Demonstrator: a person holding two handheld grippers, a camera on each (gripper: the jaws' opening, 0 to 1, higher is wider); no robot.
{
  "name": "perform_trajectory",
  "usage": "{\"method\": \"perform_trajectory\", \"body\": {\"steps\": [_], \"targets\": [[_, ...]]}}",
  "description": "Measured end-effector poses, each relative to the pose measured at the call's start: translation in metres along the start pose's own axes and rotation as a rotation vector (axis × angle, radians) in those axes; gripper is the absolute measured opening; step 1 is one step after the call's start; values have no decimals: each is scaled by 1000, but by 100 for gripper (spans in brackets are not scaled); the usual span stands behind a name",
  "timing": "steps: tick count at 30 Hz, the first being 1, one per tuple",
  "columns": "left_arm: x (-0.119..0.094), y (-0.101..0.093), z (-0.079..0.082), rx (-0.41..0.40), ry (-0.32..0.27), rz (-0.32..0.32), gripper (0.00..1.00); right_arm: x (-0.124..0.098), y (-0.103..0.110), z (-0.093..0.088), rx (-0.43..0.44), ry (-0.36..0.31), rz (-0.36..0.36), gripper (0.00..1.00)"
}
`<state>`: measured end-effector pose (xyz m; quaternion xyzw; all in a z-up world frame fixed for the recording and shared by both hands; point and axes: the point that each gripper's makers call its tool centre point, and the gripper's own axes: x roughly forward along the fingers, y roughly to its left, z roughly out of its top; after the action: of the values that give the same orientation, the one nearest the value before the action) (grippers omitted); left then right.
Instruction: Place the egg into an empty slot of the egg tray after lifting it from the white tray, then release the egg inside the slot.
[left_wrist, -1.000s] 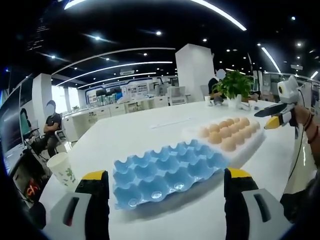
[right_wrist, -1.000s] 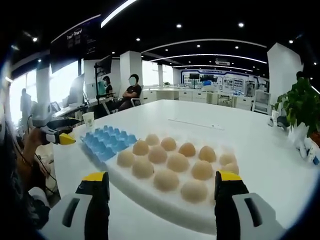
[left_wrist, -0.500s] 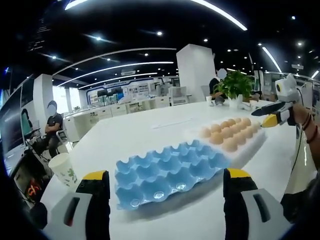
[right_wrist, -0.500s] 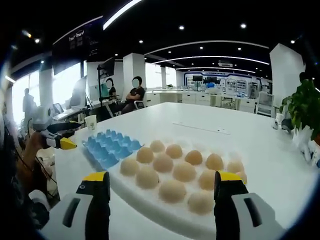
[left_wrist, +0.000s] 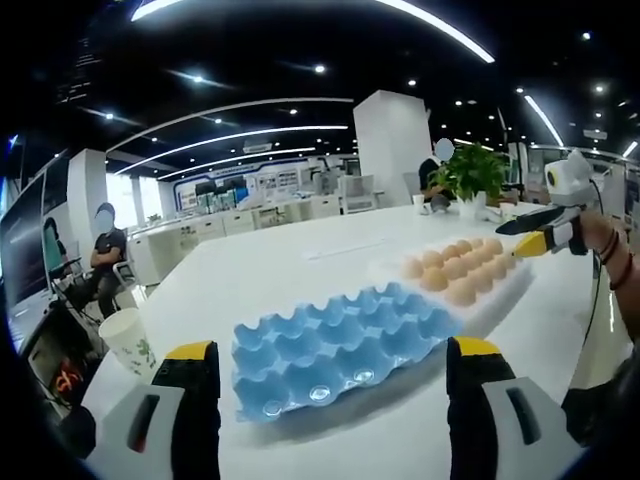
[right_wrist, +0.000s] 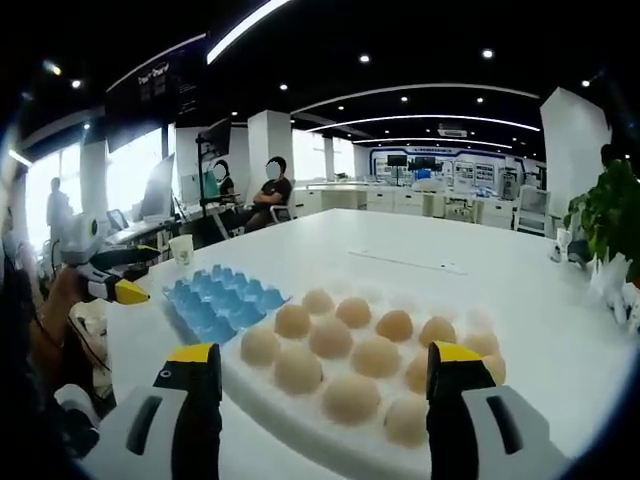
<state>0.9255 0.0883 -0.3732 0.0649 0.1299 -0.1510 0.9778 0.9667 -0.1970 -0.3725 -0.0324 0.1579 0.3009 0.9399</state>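
A blue egg tray (left_wrist: 335, 338) with empty slots lies on the white table just ahead of my left gripper (left_wrist: 325, 385), whose jaws stand wide apart with nothing between them. Beyond it sits the white tray (left_wrist: 497, 290) holding several tan eggs (left_wrist: 450, 267). In the right gripper view, my right gripper (right_wrist: 318, 390) is open over the near edge of the white tray (right_wrist: 300, 415), eggs (right_wrist: 352, 397) between and ahead of its jaws. The blue egg tray (right_wrist: 220, 300) lies at left there. The other gripper (left_wrist: 535, 240) shows at right, held by a hand.
A paper cup (left_wrist: 128, 340) stands at the table's left edge. A potted plant (left_wrist: 468, 175) and small items sit at the far end. People sit at desks in the background. A hand holds the left gripper (right_wrist: 105, 285) at left in the right gripper view.
The right gripper has dipped and moved closer over the white tray's eggs. The left gripper view has shifted slightly; the trays have stayed put.
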Motion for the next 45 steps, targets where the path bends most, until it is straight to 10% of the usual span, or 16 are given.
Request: {"method": "perform_trajectory", "body": {"steps": [45], "targets": [[26, -2, 24, -18, -27, -7, 98, 53, -19, 28, 10, -21, 55, 84]]}}
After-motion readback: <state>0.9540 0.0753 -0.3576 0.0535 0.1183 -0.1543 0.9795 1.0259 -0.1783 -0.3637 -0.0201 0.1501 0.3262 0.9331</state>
